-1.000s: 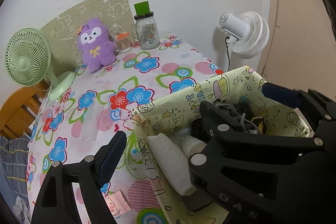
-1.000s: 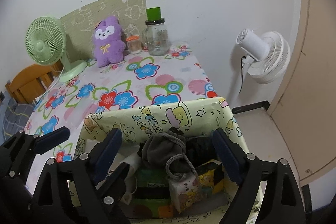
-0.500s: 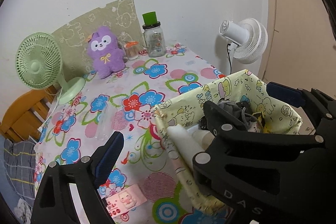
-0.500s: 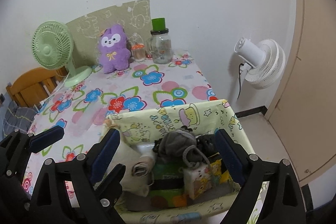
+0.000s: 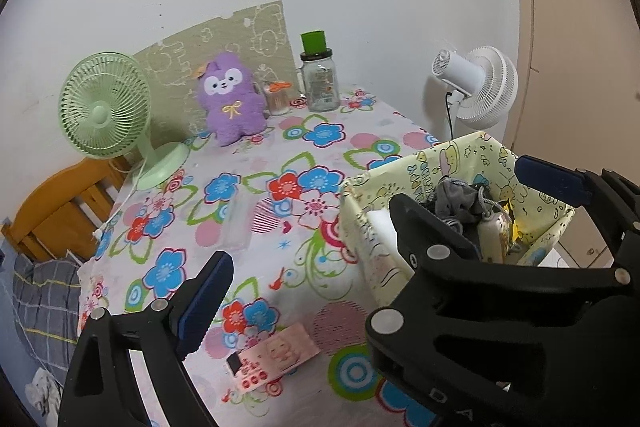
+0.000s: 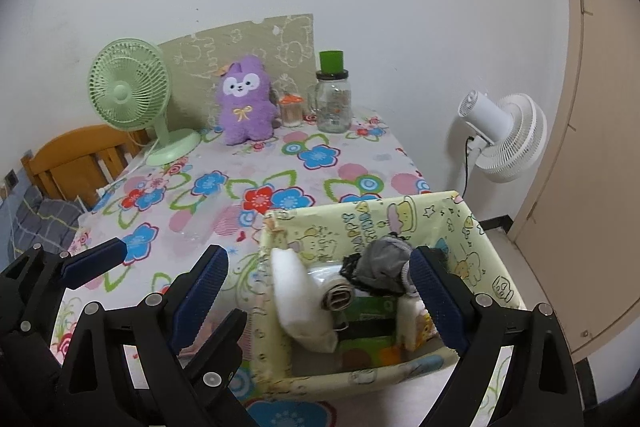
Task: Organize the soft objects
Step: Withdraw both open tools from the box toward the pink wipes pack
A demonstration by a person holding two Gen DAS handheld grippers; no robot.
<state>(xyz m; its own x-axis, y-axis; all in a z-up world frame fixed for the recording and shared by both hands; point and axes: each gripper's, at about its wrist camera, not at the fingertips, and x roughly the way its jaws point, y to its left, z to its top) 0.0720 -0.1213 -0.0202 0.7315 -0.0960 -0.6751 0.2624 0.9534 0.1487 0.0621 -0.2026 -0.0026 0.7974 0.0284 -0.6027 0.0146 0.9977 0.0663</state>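
Observation:
A yellow cartoon-print fabric basket [image 6: 360,223] stands at the table's near right corner. It holds a white rolled cloth [image 6: 300,299], a grey bundle [image 6: 386,263] and other soft bits. A purple plush toy [image 5: 232,103] sits upright at the back of the table, against a green board. A pink tissue packet [image 5: 276,355] lies on the flowered cloth near the front. My right gripper [image 6: 320,255] is open and empty, just in front of the basket. My left gripper [image 5: 320,267] is open and empty, over the cloth to the left of the basket [image 5: 420,159].
At the back left stands a green desk fan [image 5: 104,107]. A glass jar with a green lid [image 5: 320,83] and a small orange-topped jar are beside the plush. A white fan [image 5: 480,91] stands off the right edge. A wooden chair [image 5: 52,211] is at the left.
Both grippers have drawn back and up from the basket, so more of the table shows. The pink packet has come into the left wrist view. Both stay open and empty.

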